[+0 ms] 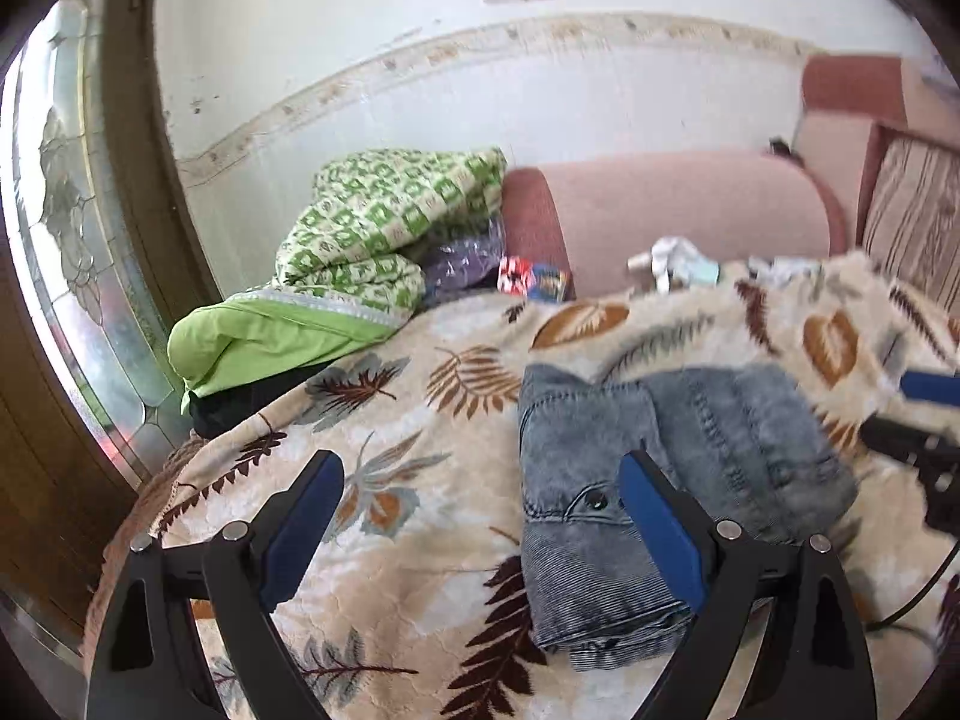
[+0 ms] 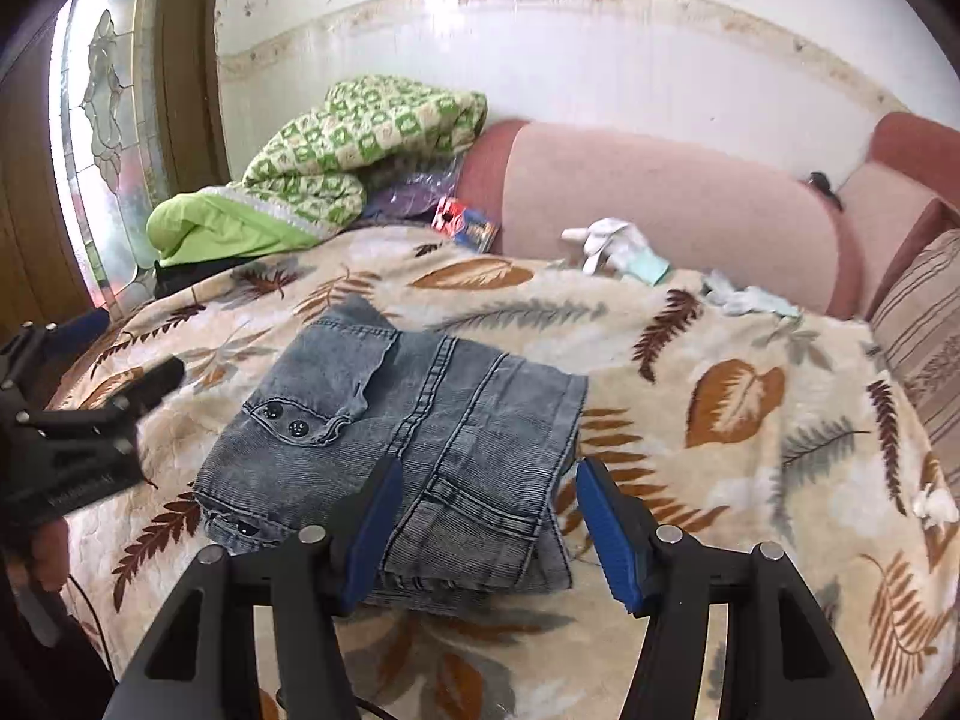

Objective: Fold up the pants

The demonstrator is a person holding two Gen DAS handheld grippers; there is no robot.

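Note:
Grey-blue denim pants (image 2: 408, 444) lie folded into a compact stack on the leaf-patterned blanket (image 2: 690, 420); they also show in the left wrist view (image 1: 648, 480). My left gripper (image 1: 480, 474) is open and empty, just left of the stack, its right finger over the pants' left part. My right gripper (image 2: 489, 480) is open and empty, hovering over the near right corner of the stack. The right gripper shows at the right edge of the left wrist view (image 1: 918, 420), and the left gripper at the left edge of the right wrist view (image 2: 90, 414).
A green patterned quilt (image 2: 336, 162) and lime pillow (image 2: 204, 228) are piled at the back left. A pink sofa back (image 2: 660, 192) runs behind, with white cloths (image 2: 612, 246) near it. A striped cushion (image 2: 924, 324) is at right, a glass door (image 2: 102, 138) at left.

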